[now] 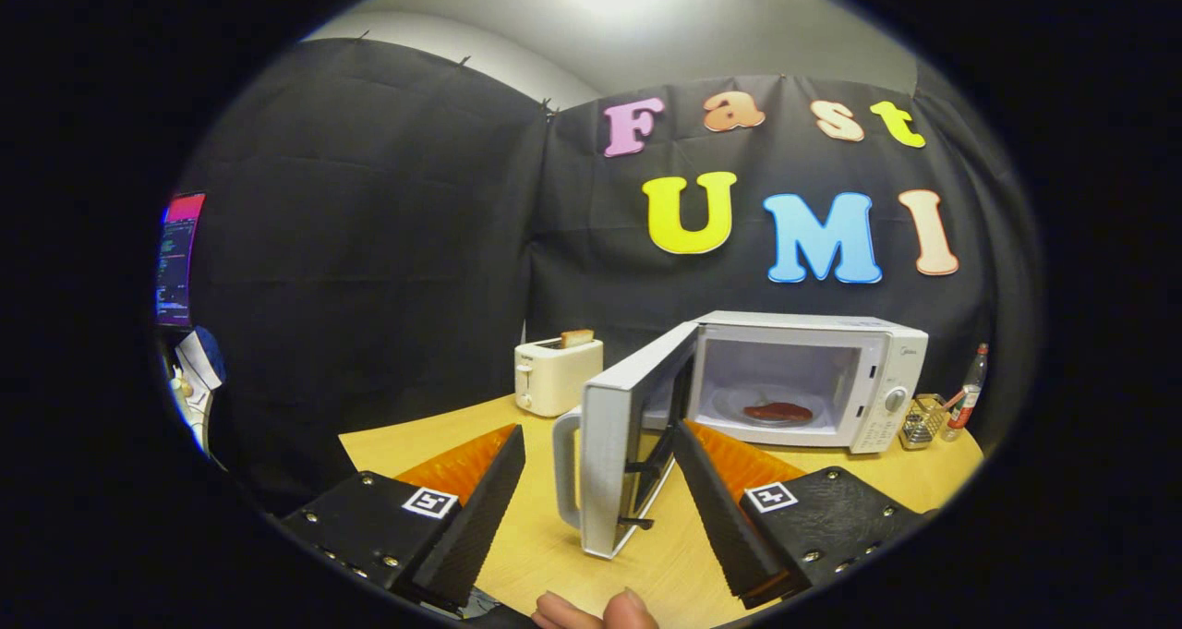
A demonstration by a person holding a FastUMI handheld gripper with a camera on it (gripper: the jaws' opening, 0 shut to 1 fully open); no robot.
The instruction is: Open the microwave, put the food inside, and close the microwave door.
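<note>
Although a screen (178, 260) glows at the far left beside the black cloth wall, the work lies further along the desk (545, 546), past the pale toaster (557, 375) with a slice of bread standing in its slot. The gripper (598, 509) hangs with its fingers spread wide apart and gripping nothing, and the microwave door (614, 453) stands swung open between and just ahead of them, its handle on the side facing the left finger. Since the food (777, 412), a flat reddish-brown piece, already lies on the turntable plate inside the white microwave (803, 380), the step in hand looks to be closing the door: best to bring one finger against the door's outer face near the handle and push it round in a steady arc toward the cavity until it latches, without nudging the oven itself. Further right stand a small wire basket (922, 421) and a bottle (970, 393).
</note>
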